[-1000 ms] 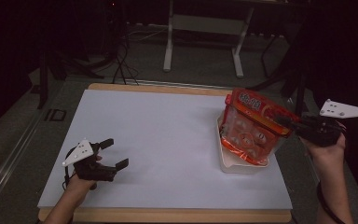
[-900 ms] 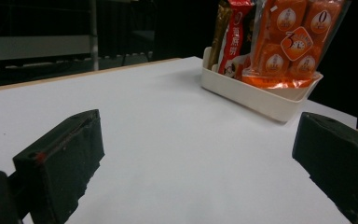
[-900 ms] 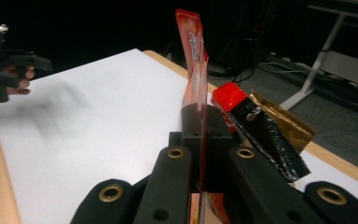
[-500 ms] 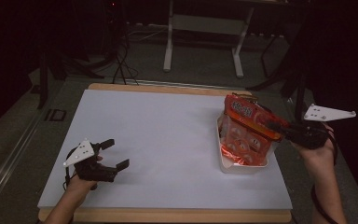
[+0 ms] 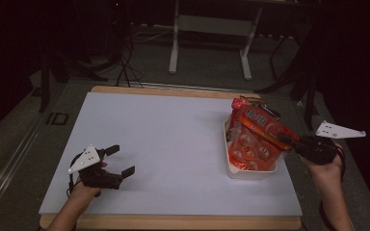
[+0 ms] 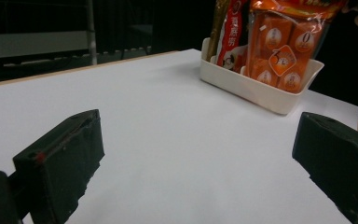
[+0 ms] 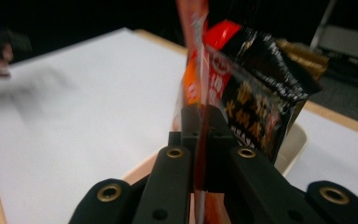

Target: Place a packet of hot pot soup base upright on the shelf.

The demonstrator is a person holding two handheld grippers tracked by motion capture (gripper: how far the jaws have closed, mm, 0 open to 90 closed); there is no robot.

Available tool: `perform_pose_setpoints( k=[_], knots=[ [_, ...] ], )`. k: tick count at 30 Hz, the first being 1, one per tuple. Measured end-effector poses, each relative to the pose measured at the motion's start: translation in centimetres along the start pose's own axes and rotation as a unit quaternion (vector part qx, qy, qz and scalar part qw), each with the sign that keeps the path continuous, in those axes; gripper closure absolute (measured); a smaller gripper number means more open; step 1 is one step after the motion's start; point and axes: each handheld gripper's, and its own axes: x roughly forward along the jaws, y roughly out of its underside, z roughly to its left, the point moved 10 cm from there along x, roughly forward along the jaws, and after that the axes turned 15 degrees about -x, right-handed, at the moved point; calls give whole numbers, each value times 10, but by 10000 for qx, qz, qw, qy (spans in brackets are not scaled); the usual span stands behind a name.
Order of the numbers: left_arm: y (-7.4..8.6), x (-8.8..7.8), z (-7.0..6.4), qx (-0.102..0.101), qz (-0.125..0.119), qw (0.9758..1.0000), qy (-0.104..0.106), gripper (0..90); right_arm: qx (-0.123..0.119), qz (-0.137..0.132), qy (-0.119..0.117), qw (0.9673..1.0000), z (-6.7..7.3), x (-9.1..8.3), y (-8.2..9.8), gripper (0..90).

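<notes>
- Right tongs clamped on the top seam of the orange snack bag; in the right gripper view the jaws meet flat on the seam of the bag, no gap showing.
- Bag sits tilted, lower end inside the white bin, upper end leaning out toward the right tongs at the counter's right edge.
- Bin stands near the right edge of the counter, about midway between front and back edges. Left gripper view shows the bin with the orange bag upright-ish in it.
- A second pack, black and red, is in the bin just behind the orange bag; a gold-coloured pack end sticks out past it. Can't tell whether they touch the orange bag.
- Left tongs apart, nothing between the jaws, resting low near the front-left corner of the counter, well apart from the bin.
- Left gripper view: both black jaws wide, bare white counter surface between them.
- Person's hand holds the right tongs just off the counter's right edge.
</notes>
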Motion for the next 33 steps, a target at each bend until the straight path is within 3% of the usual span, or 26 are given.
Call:
perform_pose_setpoints(
  k=[4, 9, 17, 24, 27, 33],
  knots=[
    [2, 1, 0, -15, 29, 10000, 8, 27, -38, -10, 99, 9999, -1, -2, -2, 851],
    [2, 1, -1, -21, 6, 10000, 49, 27, 40, -80, 295, 9995, -5, 0, -9, 675],
    [3, 1, -3, -24, 13, 10000, 86, 27, 102, -486, 574, 9971, -6, -6, -40, 449],
    [5, 0, -5, 11, 56, 9999, 111, 28, 243, -813, 405, 9956, 7, -9, -65, 204],
    [5, 1, -6, 18, 68, 9999, 124, 28, 387, -971, 342, 9939, 12, -9, -73, 182],
    [8, 1, -6, -8, 91, 9999, 123, 28, 164, -938, 228, 9952, 30, -4, -84, 180]
  ],
)
